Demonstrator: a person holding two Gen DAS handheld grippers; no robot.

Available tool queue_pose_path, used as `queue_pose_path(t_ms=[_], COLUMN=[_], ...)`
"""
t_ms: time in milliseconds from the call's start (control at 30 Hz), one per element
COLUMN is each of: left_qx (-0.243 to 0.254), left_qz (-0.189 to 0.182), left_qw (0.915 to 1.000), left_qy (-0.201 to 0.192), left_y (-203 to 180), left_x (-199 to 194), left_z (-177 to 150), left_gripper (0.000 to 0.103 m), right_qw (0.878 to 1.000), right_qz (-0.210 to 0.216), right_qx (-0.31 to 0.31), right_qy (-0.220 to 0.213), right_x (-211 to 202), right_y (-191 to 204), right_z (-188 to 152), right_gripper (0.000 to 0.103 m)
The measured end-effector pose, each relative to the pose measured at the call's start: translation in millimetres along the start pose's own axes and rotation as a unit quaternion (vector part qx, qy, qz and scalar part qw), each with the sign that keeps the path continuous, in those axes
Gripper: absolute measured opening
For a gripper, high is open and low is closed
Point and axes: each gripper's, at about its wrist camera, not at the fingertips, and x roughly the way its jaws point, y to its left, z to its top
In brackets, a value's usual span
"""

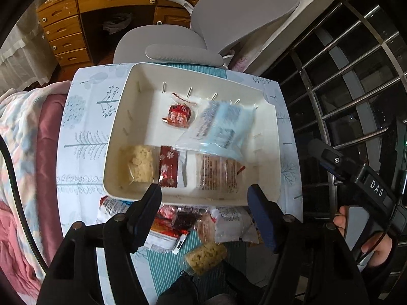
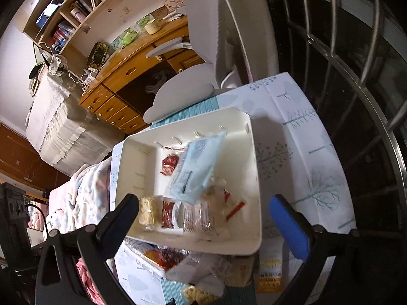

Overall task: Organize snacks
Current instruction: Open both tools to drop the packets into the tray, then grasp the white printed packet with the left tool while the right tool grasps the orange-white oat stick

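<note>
A white bin (image 1: pixel 142 76) sits on a tree-print tablecloth (image 1: pixel 84 139). Inside lie a red candy (image 1: pixel 178 114), a light blue packet (image 1: pixel 223 124), a pale yellow puffed snack (image 1: pixel 140 162), a dark red packet (image 1: pixel 168 167) and a clear cracker packet (image 1: pixel 218 175). My left gripper (image 1: pixel 203 200) hangs open over the bin's near wall, holding nothing. My right gripper (image 2: pixel 203 211) stands wide open above the bin (image 2: pixel 257 178), over the blue packet (image 2: pixel 195 170) and the cracker packet (image 2: pixel 201 218), and is empty. Loose snacks (image 1: pixel 203 256) lie in front of the bin.
A grey office chair (image 1: pixel 229 12) stands behind the table, and a wooden desk with drawers (image 1: pixel 66 33) beyond it. Metal window bars (image 1: pixel 356 76) run along the right. A pink blanket (image 1: pixel 20 152) lies to the left. A yellow-orange packet (image 2: pixel 272 274) rests near the bin's corner.
</note>
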Motion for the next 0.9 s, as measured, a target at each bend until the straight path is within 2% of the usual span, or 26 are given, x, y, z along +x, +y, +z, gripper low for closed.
queue_pose_path(t_ms=[267,600,900], left_qx=[-0.022,-0.087,-0.144], left_qz=[0.021,0.048,0.074], left_qw=[0.9995,0.9950,0.9867], left_qy=[-0.007,-0.006,-0.016], left_y=[-9.8,-12.1,1.4], left_x=[-16.2,-24.6,-30.6], left_z=[-36.7,-108.1,-148.5], left_gripper=[0.070,0.072,0.076], right_qw=[1.000,0.998,0.993], right_qz=[0.016,0.022,-0.008], right_qx=[0.013,0.025,0.042], right_qy=[0.016,0.052,0.109], right_x=[-23.2,-36.4,-23.5], right_y=[-26.0,-66.6,-97.7], right_z=[-20.1,-55.1,-96.8], right_gripper=[0.103,0.103,0.103])
